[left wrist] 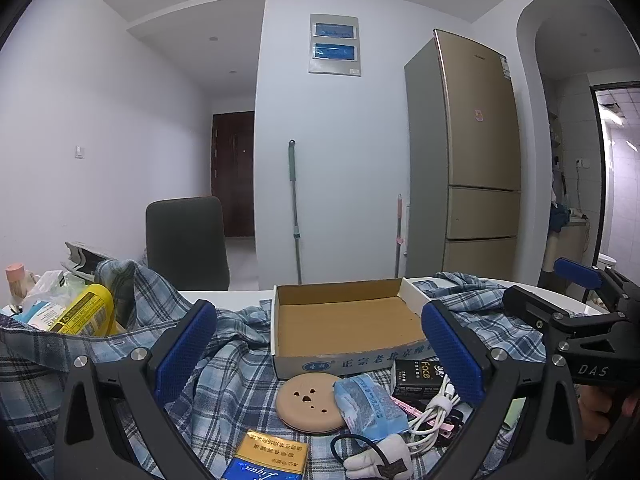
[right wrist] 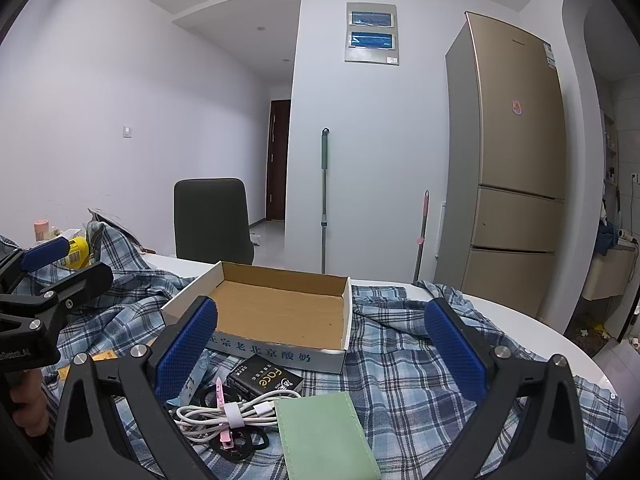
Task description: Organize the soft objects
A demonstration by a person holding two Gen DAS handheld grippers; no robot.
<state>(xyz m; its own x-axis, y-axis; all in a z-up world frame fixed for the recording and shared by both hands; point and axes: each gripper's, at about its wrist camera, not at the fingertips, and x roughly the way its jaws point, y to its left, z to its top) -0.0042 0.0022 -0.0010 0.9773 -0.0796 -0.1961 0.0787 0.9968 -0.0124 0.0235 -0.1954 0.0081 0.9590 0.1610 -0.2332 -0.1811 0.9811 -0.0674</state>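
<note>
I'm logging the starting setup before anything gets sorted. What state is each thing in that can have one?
left gripper: open, holding nothing
right gripper: open, holding nothing
cardboard box: open-topped, empty
white cable: coiled, strapped with a tie
green cloth: folded flat
plaid shirt: spread out, rumpled, under the items
fridge: doors shut
</note>
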